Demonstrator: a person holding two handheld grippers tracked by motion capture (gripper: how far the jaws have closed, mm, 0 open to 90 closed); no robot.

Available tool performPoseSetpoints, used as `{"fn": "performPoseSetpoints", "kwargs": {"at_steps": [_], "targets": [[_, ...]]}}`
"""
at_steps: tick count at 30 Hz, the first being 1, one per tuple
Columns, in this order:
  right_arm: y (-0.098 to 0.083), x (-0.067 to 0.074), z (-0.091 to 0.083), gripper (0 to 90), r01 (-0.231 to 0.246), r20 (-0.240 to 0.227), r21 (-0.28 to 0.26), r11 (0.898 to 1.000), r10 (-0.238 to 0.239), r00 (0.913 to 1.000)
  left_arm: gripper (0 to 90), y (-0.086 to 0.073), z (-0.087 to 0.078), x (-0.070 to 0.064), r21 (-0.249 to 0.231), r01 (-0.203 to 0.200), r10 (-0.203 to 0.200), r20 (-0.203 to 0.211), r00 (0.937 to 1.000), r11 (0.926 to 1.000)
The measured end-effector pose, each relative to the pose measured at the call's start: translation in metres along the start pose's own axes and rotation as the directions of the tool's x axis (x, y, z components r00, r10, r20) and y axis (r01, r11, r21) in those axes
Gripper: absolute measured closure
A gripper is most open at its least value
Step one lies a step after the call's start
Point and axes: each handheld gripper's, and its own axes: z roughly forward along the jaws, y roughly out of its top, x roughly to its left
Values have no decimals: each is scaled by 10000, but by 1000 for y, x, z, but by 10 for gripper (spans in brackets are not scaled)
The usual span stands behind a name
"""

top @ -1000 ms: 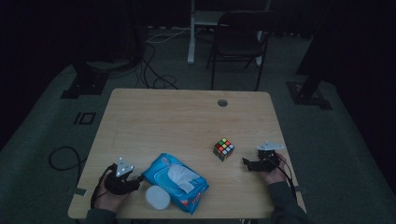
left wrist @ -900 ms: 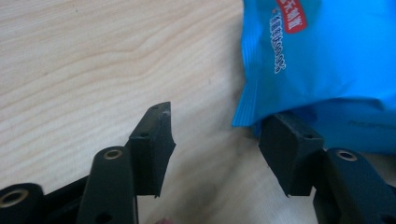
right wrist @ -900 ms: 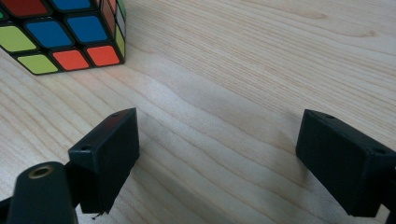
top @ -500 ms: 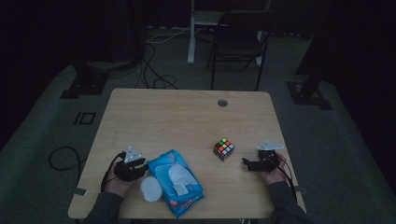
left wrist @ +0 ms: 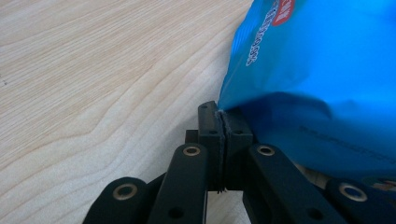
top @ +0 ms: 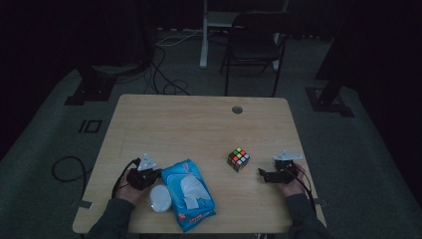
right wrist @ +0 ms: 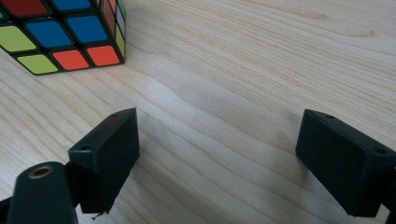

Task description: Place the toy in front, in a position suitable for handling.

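- High view: fixed overhead, facing forward and down; whole wooden table (top: 199, 124) mid-frame, chair (top: 254, 40) and dark floor beyond.
- Left gripper view: close, low over the tabletop; blue wipes pack (left wrist: 317, 84) at right, also lower centre of the high view.
- Right gripper view: close, low; puzzle cube (right wrist: 60, 32) upper left, also right of centre in the high view.

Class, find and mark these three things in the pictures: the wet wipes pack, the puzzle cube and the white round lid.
wet wipes pack (top: 193, 191), high view, on its blue top face.
puzzle cube (top: 238, 159), high view, on its coloured top face.
white round lid (top: 160, 198), high view, on its flat middle.
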Motion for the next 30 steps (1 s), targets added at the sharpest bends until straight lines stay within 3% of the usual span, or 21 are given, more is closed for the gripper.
{"fn": "performPoseSetpoints", "kwargs": {"at_steps": [5, 10, 14, 16, 19, 20, 21, 22, 25, 28, 30], "targets": [[0, 0, 0, 136, 2, -1, -2, 10000, -2, 10000, 895, 7, 7, 18, 28, 266, -266, -194, 9995, 9996], [0, 0, 0, 136, 20, 2, -13, 10000, -20, 10000, 890, 21, 16, 47, 296, 551, -536, -485, 9974, 9980], [0, 0, 0, 136, 7, 3, -5, 10000, -7, 10000, 872, 32, 24, 73, 449, 957, -939, -407, 9948, 9944], [0, 0, 0, 136, 6, 2, -5, 10000, -6, 10000, 798, 34, 27, 86, 365, 1546, -1522, -617, 9864, 9873], [0, 0, 0, 137, 5, 3, -6, 10000, -5, 10000, 636, 30, 27, 102, 101, 2514, -2500, -728, 9655, 9678], [0, 0, 0, 137, 5, 3, -6, 10000, -5, 10000, 607, 30, 27, 102, 101, 2514, -2500, -728, 9655, 9678], [0, 0, 0, 137, 5, 4, -6, 10000, -5, 10000, 607, 24, 19, 105, -241, 2918, -2928, -894, 9520, 9562], [0, 0, 0, 137, 5, 3, -5, 10000, -5, 10000, 603, 22, 13, 105, -433, 3100, -3129, -1040, 9441, 9497], [0, 0, 0, 136, 8, 3, -6, 10000, -8, 10000, 588, 13, -10, 99, -948, 3264, -3376, -1496, 9293, 9405], [0, 0, 0, 136, 8, 5, -3, 10000, -8, 10000, 580, 6, -33, 89, -1303, 3167, -3364, -1776, 9248, 9395], [0, 0, 0, 136, 3, 0, -2, 10000, -3, 10000, 580, 5, -46, 79, -1355, 2898, -3119, -1911, 9307, 9475]]}}
